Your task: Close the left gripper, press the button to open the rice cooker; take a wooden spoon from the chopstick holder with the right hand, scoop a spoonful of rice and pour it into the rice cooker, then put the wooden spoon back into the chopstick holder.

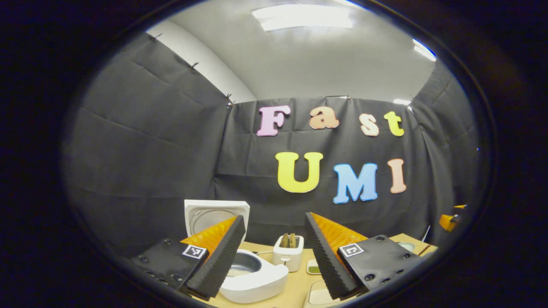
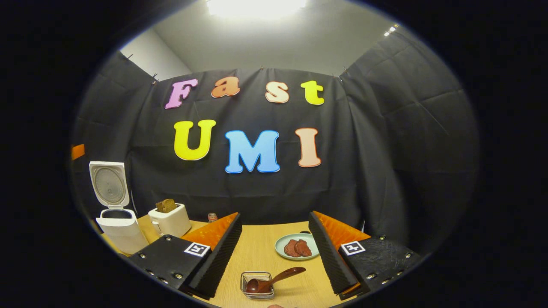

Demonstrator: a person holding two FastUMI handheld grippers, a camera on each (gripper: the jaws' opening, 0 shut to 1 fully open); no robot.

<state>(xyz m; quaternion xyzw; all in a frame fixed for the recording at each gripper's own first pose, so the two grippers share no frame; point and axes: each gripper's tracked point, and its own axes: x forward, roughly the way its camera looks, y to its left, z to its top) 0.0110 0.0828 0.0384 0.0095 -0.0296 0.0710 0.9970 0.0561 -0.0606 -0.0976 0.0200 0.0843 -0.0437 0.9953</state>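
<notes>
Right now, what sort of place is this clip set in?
Likely a mock kitchen counter in a cloth-walled recording booth: an open rice cooker, a toaster and a plate of food stand on a wooden table.

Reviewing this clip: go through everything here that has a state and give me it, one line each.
rice cooker: lid up, pot open
toaster: slices standing in the slots
wooden spoon: bowl resting in the small clear container, handle sticking out
plate: holds dark slices
left gripper: open, empty
right gripper: open, empty

Staged kitchen booth in a lab

Black cloth walls [image 2: 385,141] are enclosing a wooden surface [image 2: 261,248] carrying a rice cooker [image 2: 117,226] and toaster [image 2: 171,220].
</notes>
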